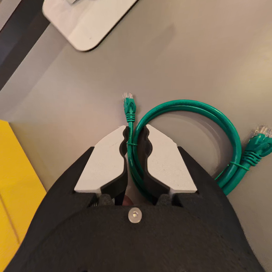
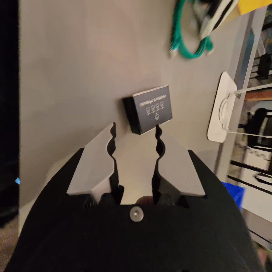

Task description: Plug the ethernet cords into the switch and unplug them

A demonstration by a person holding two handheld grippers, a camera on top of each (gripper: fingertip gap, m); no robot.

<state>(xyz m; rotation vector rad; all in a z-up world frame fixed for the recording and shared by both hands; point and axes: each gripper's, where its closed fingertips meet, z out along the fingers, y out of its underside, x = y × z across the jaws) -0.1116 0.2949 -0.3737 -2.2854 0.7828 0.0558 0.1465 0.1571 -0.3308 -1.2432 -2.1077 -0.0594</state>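
Left wrist view: the left gripper (image 1: 135, 128) was clenched around the coiled green ethernet cord (image 1: 191, 106) lying on the grey table (image 1: 73, 88), just behind one plug (image 1: 128, 103). Looked light and springy, so I'd grab right at the stiff boot. Right wrist view: the right gripper (image 2: 135, 125) was spread wide, holding nothing, just short of the small black switch (image 2: 148, 108), probably light enough to skid when pushed

Bare grey table (image 2: 73, 73) lies open left of the switch (image 2: 148, 109); a white stand (image 2: 217, 108) crowds its right, the coiled green cord (image 2: 181, 36) lying beyond.
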